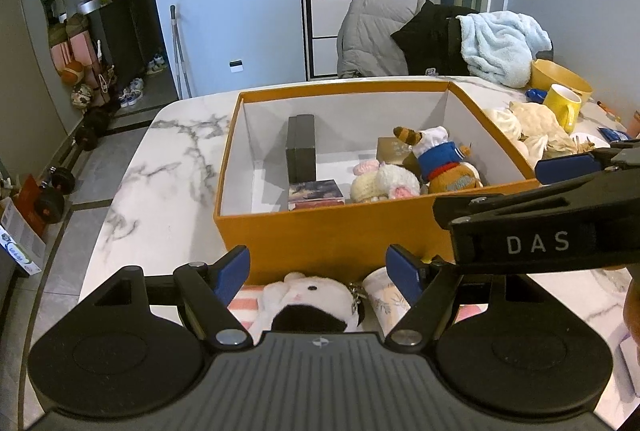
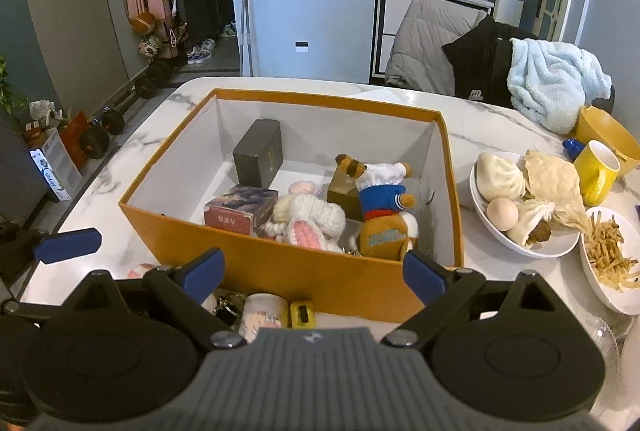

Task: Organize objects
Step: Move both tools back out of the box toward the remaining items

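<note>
Hidden: gripper bodies cover the near tabletop edge in both views; a white plush (image 1: 308, 295), a printed cup (image 1: 386, 297) and a small yellow thing (image 2: 302, 313) peek out just in front of the box, each cut off, and what the yellow thing is cannot be told.
Left gripper (image 1: 318, 273): fingers wide, nothing between the pads, hanging over the plush and cup at the near edge.
Right gripper (image 2: 314, 277): fingers wide too, empty, just short of the box's near wall; in the left view it crosses in from the right.
Box (image 2: 280, 267): orange outside, white inside, open-topped, mid-tabletop.
Inside: dark case (image 2: 260, 153) standing toward the far left corner; printed carton (image 2: 240, 209) at the near wall; knitted bunny (image 2: 308, 225) beside it; toy dog (image 2: 384, 215) in a white hat and blue top to the right, a gold carton (image 2: 342, 193) partly behind it.
Tabletop (image 2: 116, 187): white marble, grey veins.
Right edge: bowl of buns (image 2: 516, 199), plate of fries (image 2: 612, 259), yellow mug (image 2: 596, 171), yellow bowl (image 2: 608, 135).
Room: grey coat (image 1: 372, 35), black jacket and pale-blue blanket (image 1: 500, 43) draped past the far edge; dumbbells (image 1: 56, 191) and shoes on the floor, left.
</note>
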`<state>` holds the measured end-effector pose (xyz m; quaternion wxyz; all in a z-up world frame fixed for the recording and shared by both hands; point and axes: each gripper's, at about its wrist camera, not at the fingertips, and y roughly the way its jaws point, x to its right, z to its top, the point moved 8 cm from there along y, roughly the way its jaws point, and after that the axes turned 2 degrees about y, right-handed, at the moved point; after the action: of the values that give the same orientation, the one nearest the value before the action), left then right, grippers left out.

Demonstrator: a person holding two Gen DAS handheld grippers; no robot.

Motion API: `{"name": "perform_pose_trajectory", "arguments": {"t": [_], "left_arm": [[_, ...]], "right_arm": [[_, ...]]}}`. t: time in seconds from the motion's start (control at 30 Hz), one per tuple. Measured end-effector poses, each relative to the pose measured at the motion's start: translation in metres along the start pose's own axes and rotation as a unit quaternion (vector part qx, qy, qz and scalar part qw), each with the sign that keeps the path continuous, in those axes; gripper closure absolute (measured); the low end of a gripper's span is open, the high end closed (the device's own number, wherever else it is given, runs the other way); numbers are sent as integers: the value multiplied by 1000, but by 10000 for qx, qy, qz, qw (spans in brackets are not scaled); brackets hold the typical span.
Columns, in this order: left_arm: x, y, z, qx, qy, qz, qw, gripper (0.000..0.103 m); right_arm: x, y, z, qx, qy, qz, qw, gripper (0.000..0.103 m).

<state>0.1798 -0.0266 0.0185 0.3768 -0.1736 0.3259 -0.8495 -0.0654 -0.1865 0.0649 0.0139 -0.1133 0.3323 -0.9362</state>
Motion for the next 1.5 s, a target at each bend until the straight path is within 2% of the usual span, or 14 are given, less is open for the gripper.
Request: {"name": "perform_pose_trajectory", "arguments": {"t": [0.3, 0.73, 1.5], "left_arm": [[-2, -5, -23, 8, -47, -57, 10000, 15], [-3, 4, -62, -173, -129, -46, 9998, 15], [-22, 29, -106, -417, -427, 46, 9982, 15]], "right_arm": [[-4, -6, -25, -17, 69, 206, 9998, 7], [-10, -5, -65, 29, 43, 210, 9998, 6], [-9, 32, -116, -85, 209, 276, 9994, 6]]}}
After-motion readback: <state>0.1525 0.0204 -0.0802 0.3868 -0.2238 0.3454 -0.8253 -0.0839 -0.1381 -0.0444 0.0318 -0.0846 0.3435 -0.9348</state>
